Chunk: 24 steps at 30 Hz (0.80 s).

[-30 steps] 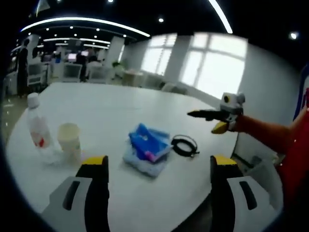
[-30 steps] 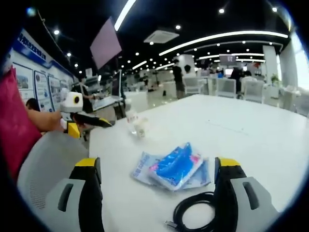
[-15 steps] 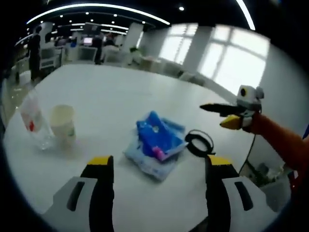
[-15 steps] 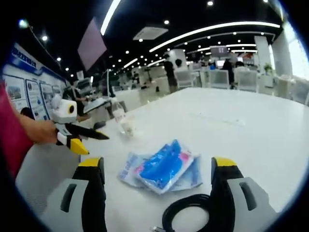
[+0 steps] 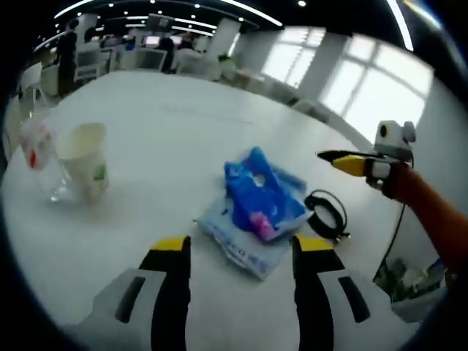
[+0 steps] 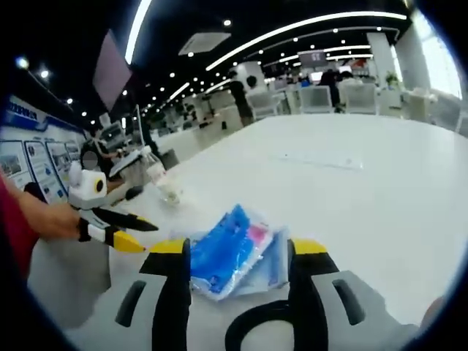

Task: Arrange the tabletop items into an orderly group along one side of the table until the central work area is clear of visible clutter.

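So far: nothing grouped yet.
Bench (image 5: 183, 124): bottle (image 5: 35, 150) beside cup (image 5: 84, 170); blue packets (image 5: 259, 205) and cable (image 5: 327, 213) central.
Left gripper (image 5: 239, 252) jaws: apart, empty.
Right gripper (image 6: 238, 256) jaws: apart, astride packets.

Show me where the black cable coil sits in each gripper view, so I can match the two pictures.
Left gripper view: the black cable coil lies right of centre, just right of the blue packets.
Right gripper view: it lies at the bottom edge, between that view's own jaws, in front of the blue packets.
Shared landmark: the blue packets on the white table.
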### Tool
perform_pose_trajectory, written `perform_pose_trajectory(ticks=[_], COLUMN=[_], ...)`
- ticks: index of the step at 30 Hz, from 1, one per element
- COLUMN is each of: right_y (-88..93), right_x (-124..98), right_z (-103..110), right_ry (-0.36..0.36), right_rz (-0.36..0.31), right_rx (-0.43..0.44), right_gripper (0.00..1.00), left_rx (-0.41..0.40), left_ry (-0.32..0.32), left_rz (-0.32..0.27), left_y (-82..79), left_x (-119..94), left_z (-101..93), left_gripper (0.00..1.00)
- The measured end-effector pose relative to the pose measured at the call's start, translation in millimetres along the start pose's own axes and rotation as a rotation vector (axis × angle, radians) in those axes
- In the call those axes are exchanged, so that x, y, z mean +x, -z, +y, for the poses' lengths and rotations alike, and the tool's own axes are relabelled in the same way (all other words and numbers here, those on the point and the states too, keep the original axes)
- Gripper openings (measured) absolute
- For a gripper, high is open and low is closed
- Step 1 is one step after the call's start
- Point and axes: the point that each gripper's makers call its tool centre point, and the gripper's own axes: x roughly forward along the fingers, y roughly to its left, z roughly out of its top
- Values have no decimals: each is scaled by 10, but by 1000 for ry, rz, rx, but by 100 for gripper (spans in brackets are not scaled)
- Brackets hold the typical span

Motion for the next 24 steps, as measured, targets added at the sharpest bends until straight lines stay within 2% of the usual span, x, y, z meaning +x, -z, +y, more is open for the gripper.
perform_pose_trajectory(ticks=[5, 10, 15, 20, 24], right_y=[100, 155, 263, 353, 391], right_x=[114, 211, 309, 371, 405], right_z=[-120, -219, -278, -359, -398], right_ry=[28, 46, 57, 72, 81], right_rz=[51, 75, 130, 170, 186], right_rx=[2, 21, 23, 29, 42], right_gripper=[44, 40, 31, 30, 25], left_rx=[-35, -71, -83, -72, -77], left_ry=[-1, 1, 6, -7, -10], left_rz=[17, 35, 53, 69, 83], left_y=[83, 135, 175, 205, 230], left_x=[66, 149, 229, 284, 303], left_z=[24, 21, 4, 38, 48], left_gripper=[44, 39, 35, 32, 29])
